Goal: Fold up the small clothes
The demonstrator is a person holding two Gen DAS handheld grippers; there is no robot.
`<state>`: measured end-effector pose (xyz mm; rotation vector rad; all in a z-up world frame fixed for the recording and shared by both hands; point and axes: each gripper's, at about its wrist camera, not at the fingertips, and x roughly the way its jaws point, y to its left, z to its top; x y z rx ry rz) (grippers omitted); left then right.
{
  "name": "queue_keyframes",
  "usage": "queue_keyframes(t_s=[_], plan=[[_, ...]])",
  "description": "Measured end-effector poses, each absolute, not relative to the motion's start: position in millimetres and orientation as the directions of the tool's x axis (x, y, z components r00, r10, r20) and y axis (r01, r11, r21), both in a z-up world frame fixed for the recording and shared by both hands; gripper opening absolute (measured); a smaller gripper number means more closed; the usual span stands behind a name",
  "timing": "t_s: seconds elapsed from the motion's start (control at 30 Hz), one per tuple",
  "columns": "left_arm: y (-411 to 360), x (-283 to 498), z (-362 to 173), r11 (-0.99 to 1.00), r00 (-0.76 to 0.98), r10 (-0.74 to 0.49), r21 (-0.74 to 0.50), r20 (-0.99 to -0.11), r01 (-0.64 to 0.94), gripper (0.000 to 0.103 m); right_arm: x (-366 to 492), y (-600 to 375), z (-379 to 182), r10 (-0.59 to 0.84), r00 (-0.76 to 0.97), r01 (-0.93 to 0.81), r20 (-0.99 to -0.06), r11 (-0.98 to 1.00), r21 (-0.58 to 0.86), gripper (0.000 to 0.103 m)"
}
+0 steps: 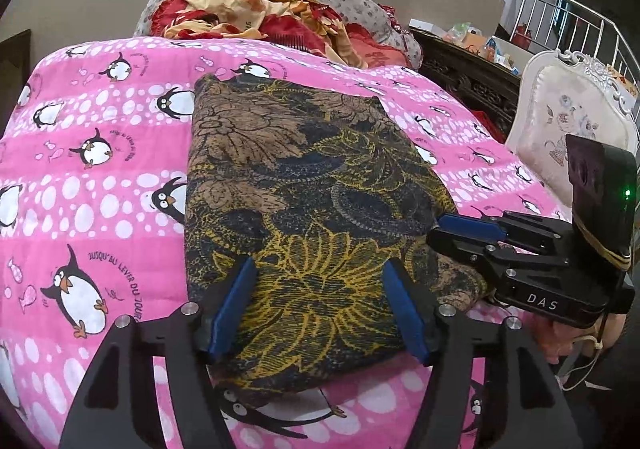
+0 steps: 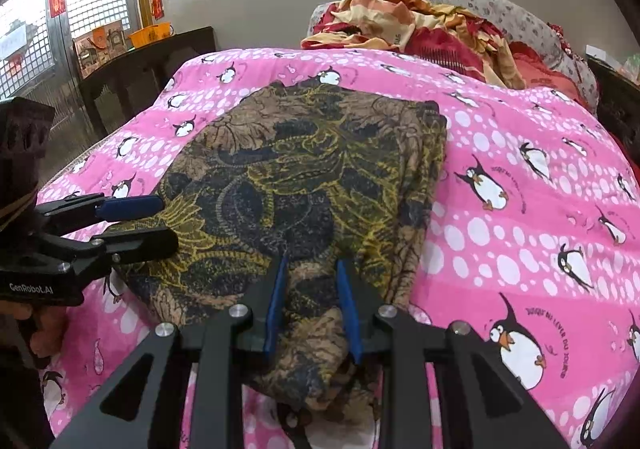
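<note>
A folded garment (image 1: 312, 185) in brown, black and yellow flower print lies flat on the pink penguin quilt (image 1: 100, 177). My left gripper (image 1: 320, 263) hovers at its near edge, open, the blue pads (image 1: 236, 301) wide apart with the cloth lying loose under them. In the right wrist view the left gripper (image 2: 160, 223) comes in from the left over the garment's (image 2: 304, 169) left corner. My right gripper (image 2: 312, 261) is shut on a bunched ridge of the garment's near edge. In the left wrist view the right gripper (image 1: 436, 230) bites the garment's right edge.
A heap of red and orange bedding (image 1: 256, 13) and a grey pillow (image 1: 352, 5) lie at the far end of the bed. A white padded chair (image 1: 568, 121) stands to the right. A dark wooden bench (image 2: 140, 65) stands to the left. A hand (image 2: 44, 329) holds the left gripper.
</note>
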<state>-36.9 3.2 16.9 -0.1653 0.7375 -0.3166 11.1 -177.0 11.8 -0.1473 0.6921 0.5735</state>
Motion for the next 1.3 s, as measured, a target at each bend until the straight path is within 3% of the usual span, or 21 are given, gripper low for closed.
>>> queue_keyframes(t_s=[0.27, 0.33, 0.4, 0.6, 0.73, 0.8, 0.87, 0.93, 1.1, 1.3], plan=[[3, -37, 17, 0.938, 0.694, -0.345, -0.265, -0.632, 0.225, 0.046, 11, -177, 11, 0.451, 0.624, -0.545, -0.639, 0.836, 0.057, 0.027], [4, -35, 17, 0.928, 0.687, -0.368, -0.289, -0.627, 0.234, 0.053, 11, -177, 11, 0.449, 0.623, -0.545, -0.640, 0.837, 0.057, 0.027], [8, -31, 18, 0.890, 0.667, -0.446, -0.371, -0.597, 0.264, 0.070, 12, -176, 12, 0.444, 0.619, -0.541, -0.648, 0.839, 0.057, 0.028], [29, -30, 27, 0.816, 0.677, -0.500, -0.556, -0.540, 0.160, 0.074, 2, -176, 33, 0.337, 0.621, -0.454, -0.708, 0.891, 0.027, 0.032], [10, -47, 72, 0.924, 0.730, -0.323, -0.367, -0.602, 0.106, 0.079, -20, -187, 50, 0.242, 0.647, -0.367, -0.723, 0.930, -0.018, 0.055], [-8, -60, 96, 0.967, 0.774, -0.226, -0.235, -0.591, 0.103, 0.081, -29, -202, 58, 0.244, 0.644, -0.331, -0.725, 0.943, 0.024, 0.073], [-25, -69, 109, 0.984, 0.787, -0.171, -0.142, -0.593, 0.107, 0.081, -35, -214, 66, 0.240, 0.644, -0.291, -0.726, 0.955, 0.058, 0.076], [-29, -65, 112, 0.983, 0.756, -0.178, -0.156, -0.630, 0.101, 0.081, -36, -224, 70, 0.242, 0.632, -0.259, -0.736, 0.961, 0.094, 0.080], [-41, -49, 108, 0.996, 0.613, -0.060, -0.089, -0.787, -0.016, 0.081, -39, -234, 73, 0.235, 0.628, -0.229, -0.742, 0.967, 0.112, 0.082], [-52, -66, 107, 0.998, 0.603, -0.028, -0.061, -0.797, -0.035, 0.080, -51, -232, 76, 0.246, 0.640, -0.241, -0.728, 0.964, 0.114, 0.082]])
